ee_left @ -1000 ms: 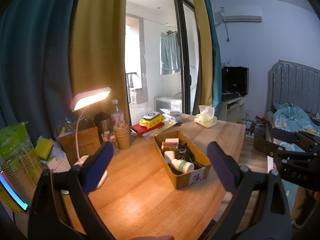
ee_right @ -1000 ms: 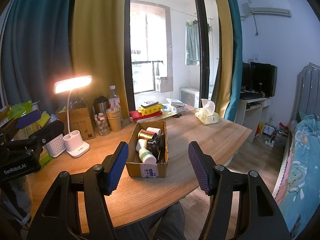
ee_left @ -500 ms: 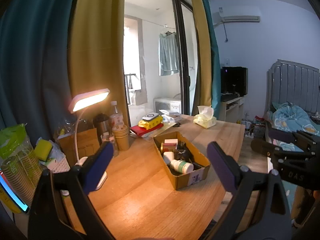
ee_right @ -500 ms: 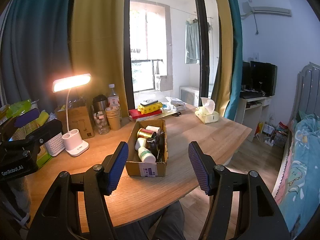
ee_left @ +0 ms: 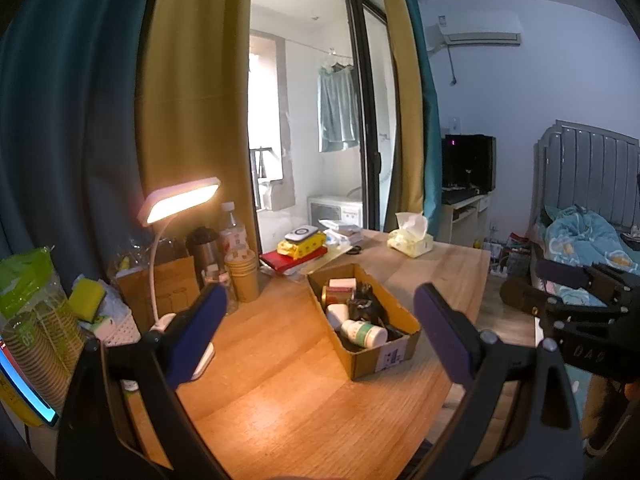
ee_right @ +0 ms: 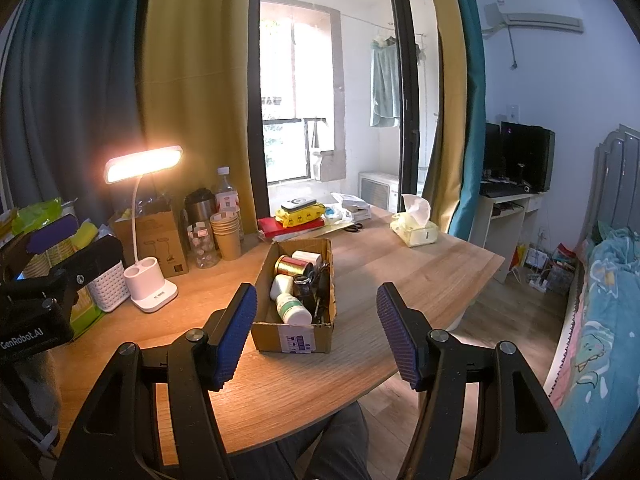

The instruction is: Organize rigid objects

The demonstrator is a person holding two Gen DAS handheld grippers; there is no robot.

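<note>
Your wooden table (ee_right: 420, 268) fills the lower half of both views, with yellow and teal curtains and a glass balcony door behind it. Along its far-left edge you have a lit white desk lamp (ee_right: 150, 288), a brown carton (ee_right: 154, 236), a white woven basket (ee_right: 108, 288), a stack of paper cups (ee_right: 227, 236), a dark flask and a clear water bottle (ee_right: 226, 194). Farther back lie a red and yellow stack of flat items (ee_right: 298, 216) and a tissue pack (ee_right: 416, 228).

The open cardboard box (ee_right: 294, 336) stands near the table's middle, straight ahead of your right tool and to the right of centre for your left one. Inside it you can see a gold tin (ee_right: 292, 266), a white jar at the far end, a white bottle with a green label (ee_right: 294, 308) lying on its side at the near end, and a dark jumble beside them that is hard to make out.

Your left tool (ee_left: 318, 336) is released, its blue pads wide apart and holding nothing, hovering above the table short of the box. Your right tool (ee_right: 316, 332) is released too, pads spread to either side of the box's near end but apart from it.
</note>
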